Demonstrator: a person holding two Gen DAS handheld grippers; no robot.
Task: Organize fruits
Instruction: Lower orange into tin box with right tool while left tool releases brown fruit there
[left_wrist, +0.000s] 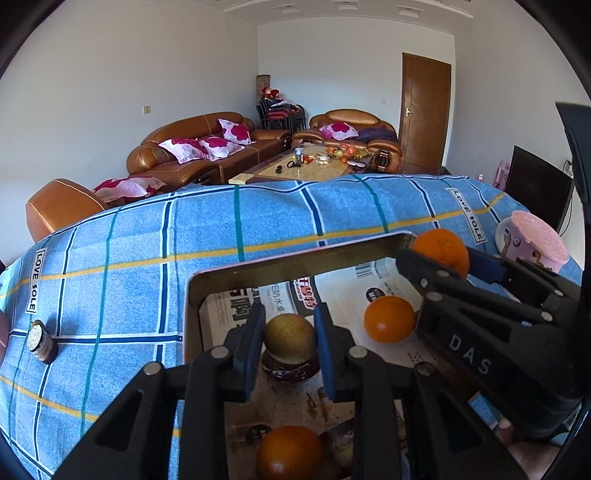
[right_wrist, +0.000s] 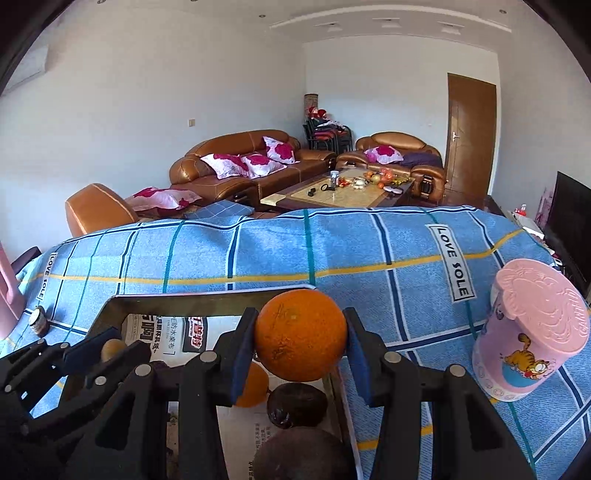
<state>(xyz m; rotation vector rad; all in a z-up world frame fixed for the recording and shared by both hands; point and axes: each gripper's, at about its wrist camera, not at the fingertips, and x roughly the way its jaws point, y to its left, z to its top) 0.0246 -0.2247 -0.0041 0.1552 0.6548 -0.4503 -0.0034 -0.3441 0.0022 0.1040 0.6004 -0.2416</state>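
Observation:
My left gripper (left_wrist: 290, 315) is shut on a small yellow-brown round fruit (left_wrist: 290, 338), held over a newspaper-lined metal tray (left_wrist: 295, 262). A dark purple fruit (left_wrist: 290, 369) lies right under it. Two oranges (left_wrist: 389, 319) (left_wrist: 290, 452) rest in the tray. My right gripper (right_wrist: 300, 319) is shut on a large orange (right_wrist: 301, 334) above the tray's far right corner (right_wrist: 184, 295). Below it lie two dark fruits (right_wrist: 297, 404) (right_wrist: 303, 458) and an orange (right_wrist: 253, 386). The left gripper (right_wrist: 110, 341) with its fruit (right_wrist: 112, 349) shows at the left of the right wrist view.
The tray sits on a blue checked tablecloth (right_wrist: 369, 251). A pink lidded cup with a cartoon cat (right_wrist: 532, 332) stands right of the tray. A small cork-topped jar (left_wrist: 42, 341) stands to the left. Brown sofas and a cluttered coffee table (left_wrist: 314, 166) are beyond.

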